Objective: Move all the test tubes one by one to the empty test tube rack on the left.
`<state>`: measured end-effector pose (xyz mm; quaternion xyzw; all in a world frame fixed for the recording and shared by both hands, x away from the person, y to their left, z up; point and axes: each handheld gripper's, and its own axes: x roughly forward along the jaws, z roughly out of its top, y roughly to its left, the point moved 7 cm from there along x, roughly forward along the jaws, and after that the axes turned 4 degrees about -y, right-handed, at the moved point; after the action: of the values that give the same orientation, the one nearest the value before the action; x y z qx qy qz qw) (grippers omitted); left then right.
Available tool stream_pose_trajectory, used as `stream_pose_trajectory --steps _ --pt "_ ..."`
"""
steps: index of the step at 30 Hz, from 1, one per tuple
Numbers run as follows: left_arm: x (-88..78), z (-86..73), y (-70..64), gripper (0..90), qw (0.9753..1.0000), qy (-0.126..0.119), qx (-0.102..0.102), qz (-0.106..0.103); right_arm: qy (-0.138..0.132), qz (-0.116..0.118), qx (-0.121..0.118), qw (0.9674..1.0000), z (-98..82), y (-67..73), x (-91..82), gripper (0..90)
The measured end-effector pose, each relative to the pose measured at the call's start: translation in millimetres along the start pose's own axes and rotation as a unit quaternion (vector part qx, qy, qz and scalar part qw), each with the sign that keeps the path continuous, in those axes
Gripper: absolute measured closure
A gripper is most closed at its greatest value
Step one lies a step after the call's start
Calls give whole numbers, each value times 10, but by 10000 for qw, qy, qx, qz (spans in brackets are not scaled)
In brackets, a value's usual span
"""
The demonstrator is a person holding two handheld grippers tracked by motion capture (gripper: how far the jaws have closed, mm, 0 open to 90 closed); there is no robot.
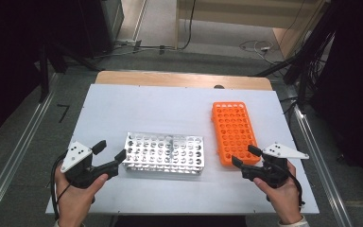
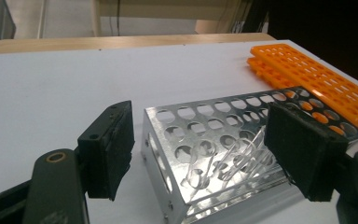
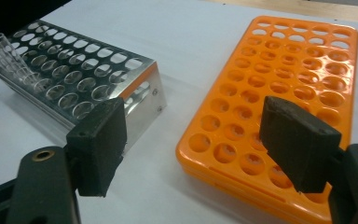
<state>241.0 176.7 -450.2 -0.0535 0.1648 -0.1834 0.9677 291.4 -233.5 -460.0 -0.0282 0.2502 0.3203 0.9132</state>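
Both pairs of jaws stand open and empty. The left gripper (image 1: 109, 150) sits at nine o'clock of the metal rack (image 1: 164, 152), which holds clear tubes (image 2: 223, 161); the right gripper (image 1: 245, 155) sits at five o'clock of the orange rack (image 1: 234, 132). A careless nudge could tip the tubes.

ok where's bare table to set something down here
Free: the far strip behind the metal rack, left of the orange rack; also the near edge between both grippers. Tight: the gap between the two racks, and around each gripper.
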Motion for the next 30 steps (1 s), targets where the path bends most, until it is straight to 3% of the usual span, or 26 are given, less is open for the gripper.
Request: stream_pose_trajectory --steps 30 --pt "11 -202 307 195 9985 234 -176 463 -67 -655 272 9975 -204 -513 -299 194"
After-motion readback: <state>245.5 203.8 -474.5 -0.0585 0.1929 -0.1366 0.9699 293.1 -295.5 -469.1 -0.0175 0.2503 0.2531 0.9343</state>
